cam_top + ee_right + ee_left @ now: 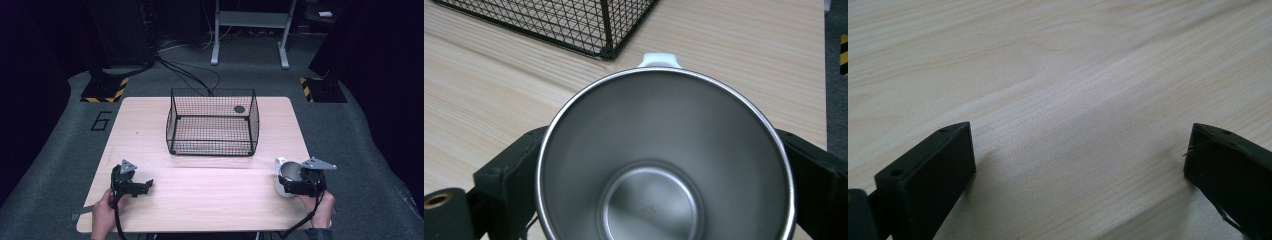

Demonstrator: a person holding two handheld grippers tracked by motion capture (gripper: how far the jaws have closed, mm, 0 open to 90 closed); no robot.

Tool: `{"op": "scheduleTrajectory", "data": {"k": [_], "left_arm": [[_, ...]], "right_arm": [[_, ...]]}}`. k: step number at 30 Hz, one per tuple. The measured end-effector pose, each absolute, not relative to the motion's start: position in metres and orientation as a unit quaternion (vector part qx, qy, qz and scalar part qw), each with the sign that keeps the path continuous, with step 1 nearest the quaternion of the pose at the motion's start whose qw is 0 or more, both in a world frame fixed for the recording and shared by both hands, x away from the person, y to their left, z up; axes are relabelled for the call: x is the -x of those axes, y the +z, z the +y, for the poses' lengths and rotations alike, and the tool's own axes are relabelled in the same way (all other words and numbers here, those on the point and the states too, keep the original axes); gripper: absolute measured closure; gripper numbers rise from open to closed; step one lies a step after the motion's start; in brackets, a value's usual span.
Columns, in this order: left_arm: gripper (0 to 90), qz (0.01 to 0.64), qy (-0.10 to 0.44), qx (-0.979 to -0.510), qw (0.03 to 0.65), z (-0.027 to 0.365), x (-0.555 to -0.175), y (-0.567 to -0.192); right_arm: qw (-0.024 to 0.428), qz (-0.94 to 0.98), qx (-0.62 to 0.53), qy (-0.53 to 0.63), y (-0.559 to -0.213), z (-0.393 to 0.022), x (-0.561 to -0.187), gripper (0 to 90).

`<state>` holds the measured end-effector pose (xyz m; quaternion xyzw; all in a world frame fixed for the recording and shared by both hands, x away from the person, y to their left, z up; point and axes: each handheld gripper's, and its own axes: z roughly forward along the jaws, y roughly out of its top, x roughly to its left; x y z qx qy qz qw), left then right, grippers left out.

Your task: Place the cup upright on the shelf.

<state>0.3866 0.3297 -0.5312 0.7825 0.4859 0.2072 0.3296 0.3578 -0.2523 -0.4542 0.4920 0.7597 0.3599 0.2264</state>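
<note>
Steel cup (664, 165) with a white outside sits pinched in the right claw (292, 182) at the tabletop's (210, 195) right edge, its base hidden. The left claw (1080, 165) gapes over bare pale wood. Behind stands a wire basket (212, 122); grey carpet surrounds the dark room.

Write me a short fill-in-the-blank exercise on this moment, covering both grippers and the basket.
1. The right gripper has its jaws around a steel ____.
2. The left gripper is open, with only bare ____ between its jaws.
3. The black wire basket stands on the wooden table and is ____ inside.

Missing words: cup; wood; empty
</note>
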Motion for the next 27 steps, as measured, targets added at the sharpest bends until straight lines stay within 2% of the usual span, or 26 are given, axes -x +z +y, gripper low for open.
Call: {"op": "scheduleTrajectory", "data": {"k": [12,27], "left_arm": [[0.0,0.486,0.207,-0.782,0.33,0.33,-0.387,-0.531],[0.0,0.487,0.207,-0.781,0.331,0.329,-0.387,-0.531]], "right_arm": [[0.228,0.774,-0.472,0.354,-0.443,-0.244,-0.358,5.5],[0.205,0.792,-0.443,0.366,-0.425,-0.215,-0.363,5.6]]}}
